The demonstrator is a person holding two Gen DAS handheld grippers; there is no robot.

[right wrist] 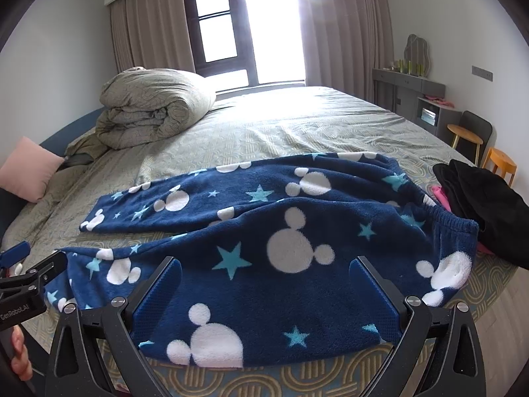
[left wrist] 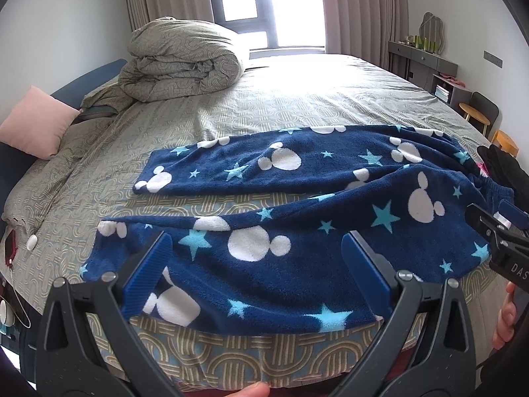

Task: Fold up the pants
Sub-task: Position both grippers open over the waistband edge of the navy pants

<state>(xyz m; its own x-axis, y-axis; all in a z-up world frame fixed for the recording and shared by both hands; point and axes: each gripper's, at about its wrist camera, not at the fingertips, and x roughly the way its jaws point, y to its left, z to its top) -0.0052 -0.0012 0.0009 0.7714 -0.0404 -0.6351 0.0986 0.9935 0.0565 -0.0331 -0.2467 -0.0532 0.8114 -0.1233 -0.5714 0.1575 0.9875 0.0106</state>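
Bedroom, patterned bed [left wrist: 297,106]: pants [left wrist: 264,198] lay unfolded.
Your left gripper [left wrist: 254,274] and right gripper [right wrist: 264,297] hovered released above them; next, pinch the near leg.

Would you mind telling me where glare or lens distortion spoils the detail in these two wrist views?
Left wrist view: the window is blown out, and glare washes out the bed sheet below it; the bed edge bows from fisheye. Right wrist view: the same flare whitens the window and far sheet; the fleece pants stay sharp, corners vignetted black.
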